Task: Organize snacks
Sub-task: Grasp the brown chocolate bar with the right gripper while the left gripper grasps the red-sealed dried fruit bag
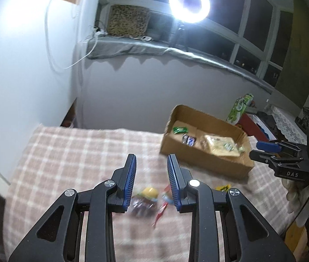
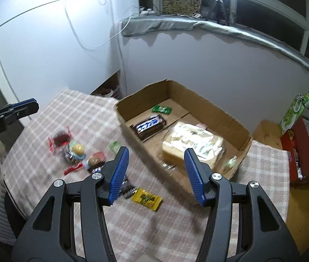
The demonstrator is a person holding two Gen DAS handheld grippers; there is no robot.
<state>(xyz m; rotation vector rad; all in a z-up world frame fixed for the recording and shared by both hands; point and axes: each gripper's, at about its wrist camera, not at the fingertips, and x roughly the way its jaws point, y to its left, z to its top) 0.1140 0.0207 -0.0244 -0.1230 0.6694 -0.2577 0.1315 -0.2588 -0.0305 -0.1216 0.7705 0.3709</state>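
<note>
An open cardboard box point(image 2: 209, 107) sits on the checked cloth; it also shows in the left wrist view point(image 1: 237, 166). In it lie a Snickers bar point(image 2: 150, 124), a small green packet point(image 2: 162, 109) and a wrapped pale loaf point(image 2: 194, 144). Loose snacks lie on the cloth left of the box: a clear bag with red ends point(image 2: 61, 140), round-topped sweets point(image 2: 78, 150), a yellow packet point(image 2: 146, 198). My right gripper point(image 2: 156, 161) is open and empty above the box's near edge. My left gripper point(image 1: 151, 168) is open and empty above blurred snacks point(image 1: 147, 198).
A green carton point(image 2: 294, 111) and a red box point(image 2: 298, 152) stand on a wooden surface right of the cloth. A grey wall and a padded windowsill with a ring light point(image 1: 189, 3) lie behind. The right gripper shows at the right in the left wrist view point(image 1: 265, 145).
</note>
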